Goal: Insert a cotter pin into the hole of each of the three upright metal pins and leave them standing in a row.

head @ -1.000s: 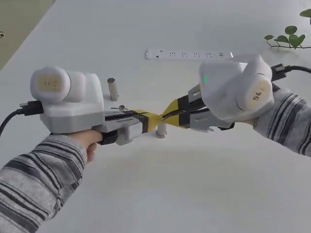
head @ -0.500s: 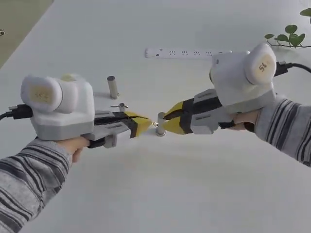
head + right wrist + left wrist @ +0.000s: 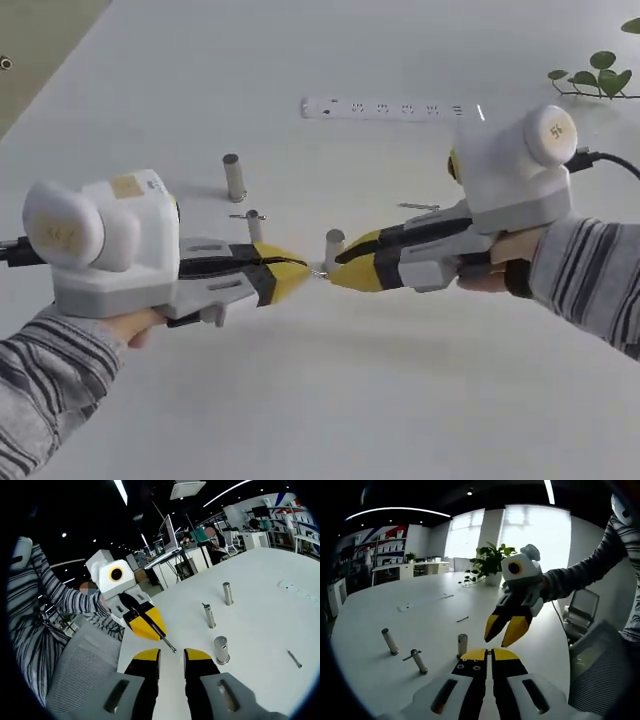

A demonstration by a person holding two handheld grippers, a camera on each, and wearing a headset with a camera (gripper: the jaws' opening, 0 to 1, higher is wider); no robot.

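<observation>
Three metal pins stand on the white table: a far one (image 3: 233,178), a middle one (image 3: 254,224) with a cotter pin across its top, and a near one (image 3: 333,244) with a bare top. My left gripper (image 3: 300,268) is shut on a thin cotter pin (image 3: 166,641) that sticks out of its tip. Facing it tip to tip, just in front of the near pin (image 3: 220,650), my right gripper (image 3: 336,274) is open, its jaws parted around the cotter pin's free end. A loose cotter pin (image 3: 418,207) lies behind the right gripper.
A white power strip (image 3: 390,108) lies at the far side of the table, and a trailing plant (image 3: 590,76) sits at the back right. Office chairs (image 3: 582,612) stand past the table edge. Bare table top (image 3: 330,390) stretches in front of both grippers.
Both grippers have drawn apart from a crossed, overlapping pose to a tip-to-tip one. The near pin, covered before, now shows behind the tips. The right gripper has dropped lower.
</observation>
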